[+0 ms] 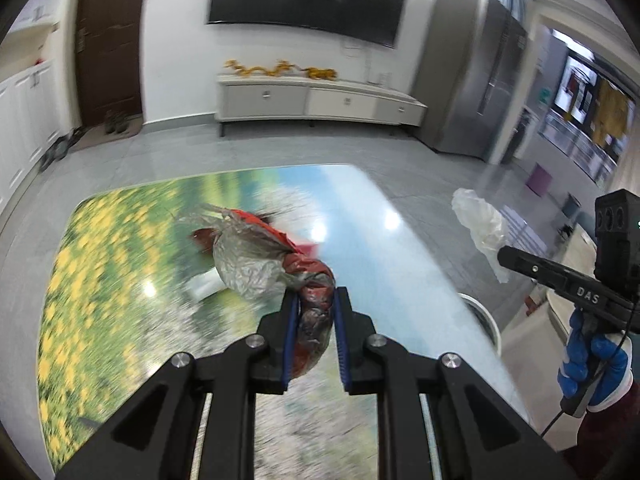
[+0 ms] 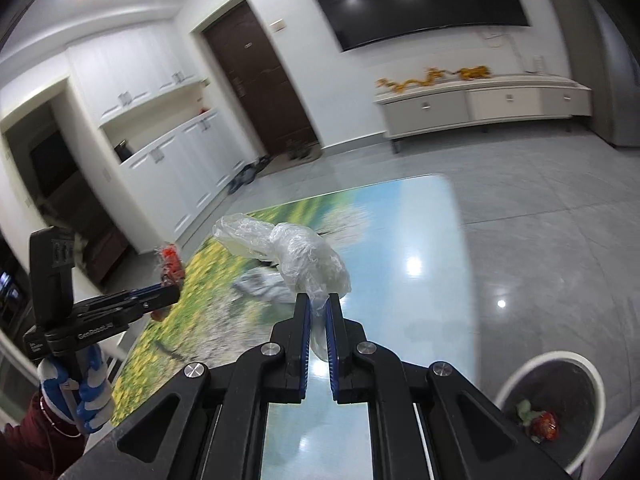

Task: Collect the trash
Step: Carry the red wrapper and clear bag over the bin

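Both pairs of tongs are loaded above the flower-print counter. The left tongs pinch the twisted end of a crumpled snack wrapper — red outside, silver foil inside — and hold it clear of the surface, its crinkled body fanning forward from the blue pads. The right tongs are pressed together on the tail of a clear plastic bag, which balloons above the fingertips, also off the counter.

Both pieces look nearly weightless and wholly limp; neither should strain a grip. The foil seems the stiffer of the two, keeping its creases, so the bunched, twisted neck where it is now caught is likely the surest hold. The thin film is probably slick and may creep out between the pads — a grip low on the gathered tail, as here, seems wiser than on the puffed body, which would simply collapse.

A white-rimmed trash bin stands on the floor just beside the counter's right edge, already holding some red and green scraps. A pale crumpled item, blurred, lies on the counter beneath the held pieces.
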The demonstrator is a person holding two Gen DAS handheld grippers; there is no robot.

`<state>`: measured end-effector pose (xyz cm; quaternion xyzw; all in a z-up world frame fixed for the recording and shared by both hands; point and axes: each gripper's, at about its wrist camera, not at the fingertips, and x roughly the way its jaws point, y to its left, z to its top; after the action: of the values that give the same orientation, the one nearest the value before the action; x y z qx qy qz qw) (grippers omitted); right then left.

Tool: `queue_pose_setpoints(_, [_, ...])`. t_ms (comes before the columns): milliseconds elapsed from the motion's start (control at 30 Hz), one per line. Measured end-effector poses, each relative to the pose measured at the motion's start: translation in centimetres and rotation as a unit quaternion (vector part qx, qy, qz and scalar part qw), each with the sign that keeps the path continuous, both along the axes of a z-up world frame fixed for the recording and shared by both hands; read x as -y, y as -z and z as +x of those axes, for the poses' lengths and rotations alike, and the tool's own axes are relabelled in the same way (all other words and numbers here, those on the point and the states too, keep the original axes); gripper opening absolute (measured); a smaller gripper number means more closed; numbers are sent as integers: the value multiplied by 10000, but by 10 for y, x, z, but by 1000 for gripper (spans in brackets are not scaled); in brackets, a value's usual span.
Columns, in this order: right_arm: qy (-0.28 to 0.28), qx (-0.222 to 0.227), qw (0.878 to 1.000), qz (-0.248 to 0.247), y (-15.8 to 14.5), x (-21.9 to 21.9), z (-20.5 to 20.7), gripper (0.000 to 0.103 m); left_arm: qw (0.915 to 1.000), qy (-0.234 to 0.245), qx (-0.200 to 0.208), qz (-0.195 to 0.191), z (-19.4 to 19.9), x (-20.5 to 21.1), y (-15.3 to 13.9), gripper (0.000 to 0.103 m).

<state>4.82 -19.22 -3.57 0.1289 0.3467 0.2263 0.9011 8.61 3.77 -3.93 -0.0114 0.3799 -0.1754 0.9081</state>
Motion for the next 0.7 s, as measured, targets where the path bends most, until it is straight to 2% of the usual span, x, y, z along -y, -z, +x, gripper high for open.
queue_pose_setpoints(167, [723, -120, 9973, -13, 9, 57, -10, 8, 9980, 629, -75, 36, 14, 64, -2, 16])
queue_pose_setpoints(300, [1237, -308, 9918, -111, 22, 98, -19, 8, 9938, 1076, -254, 99, 25, 114, 8, 16])
queue_pose_setpoints(500, [1905, -749, 9785, -243, 55, 148, -31, 8, 9836, 1701, -510, 302, 35, 186, 29, 16])
queue_pose_setpoints(700, [2299, -1134, 9662, -272, 87, 184, -35, 8, 9718, 2164, -821, 462, 44, 247, 53, 16])
